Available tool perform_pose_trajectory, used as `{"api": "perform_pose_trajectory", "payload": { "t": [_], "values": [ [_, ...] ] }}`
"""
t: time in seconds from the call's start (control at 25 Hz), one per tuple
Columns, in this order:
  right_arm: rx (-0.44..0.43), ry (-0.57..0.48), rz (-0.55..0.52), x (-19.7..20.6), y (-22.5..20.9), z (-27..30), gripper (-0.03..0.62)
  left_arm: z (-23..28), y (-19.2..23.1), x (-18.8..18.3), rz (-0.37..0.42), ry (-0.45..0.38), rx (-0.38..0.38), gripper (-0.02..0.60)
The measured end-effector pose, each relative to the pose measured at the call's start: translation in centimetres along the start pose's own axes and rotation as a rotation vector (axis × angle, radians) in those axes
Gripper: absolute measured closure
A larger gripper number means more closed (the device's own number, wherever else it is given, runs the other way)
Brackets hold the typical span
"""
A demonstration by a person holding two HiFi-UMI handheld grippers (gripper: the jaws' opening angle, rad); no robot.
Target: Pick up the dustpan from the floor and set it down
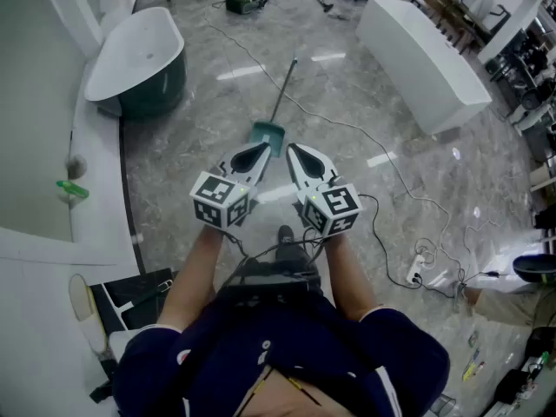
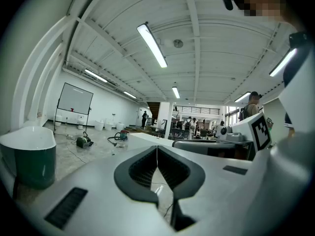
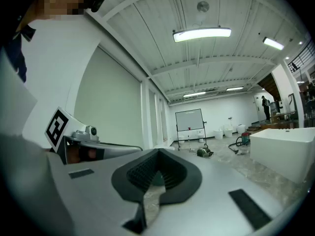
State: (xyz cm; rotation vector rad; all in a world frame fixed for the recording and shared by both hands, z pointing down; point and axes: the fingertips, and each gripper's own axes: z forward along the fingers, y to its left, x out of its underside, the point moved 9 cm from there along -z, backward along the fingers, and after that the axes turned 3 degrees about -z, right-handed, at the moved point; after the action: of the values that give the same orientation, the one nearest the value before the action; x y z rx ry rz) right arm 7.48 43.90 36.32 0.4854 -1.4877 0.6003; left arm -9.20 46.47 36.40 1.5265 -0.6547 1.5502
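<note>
Dustpan (image 1: 268,135) is on the grey marble floor (image 1: 347,163), green pan end toward the person, long thin handle (image 1: 283,94) running away from them. In the head view the pan shows just past and between the two gripper tips, nothing gripping it. Left gripper (image 1: 257,152) is clenched: in the left gripper view its jaws (image 2: 157,151) meet at the tips with nothing between them, only floor behind the gap. Right gripper (image 1: 295,152) is the same, jaws closed tip to tip and empty in the right gripper view (image 3: 156,156). Both are held side by side in front of the person's body, roughly level, marker cubes facing up, tips angled slightly toward each other. A thin cable (image 1: 382,159) runs across the floor just beside the dustpan handle and trails to a power strip (image 1: 415,272) at the right. Green-sided white bathtub (image 1: 139,59) stands left of the dustpan, well apart; a long white tub (image 1: 421,59) stands at the right, also well apart. A green machine (image 1: 246,1) sits on the floor further back. A whiteboard on a stand (image 2: 75,100) is by the far wall, with people in the background beyond.
</note>
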Motion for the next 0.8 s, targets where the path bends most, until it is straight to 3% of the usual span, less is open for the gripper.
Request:
{"api": "perform_pose_trajectory", "payload": {
  "t": [0.8],
  "values": [
    [0.021,-0.012,-0.022,0.1,1.7,1.0,0.588,-0.9,1.4,0.4,-0.011,-0.003,0.02,0.568]
  ]
}}
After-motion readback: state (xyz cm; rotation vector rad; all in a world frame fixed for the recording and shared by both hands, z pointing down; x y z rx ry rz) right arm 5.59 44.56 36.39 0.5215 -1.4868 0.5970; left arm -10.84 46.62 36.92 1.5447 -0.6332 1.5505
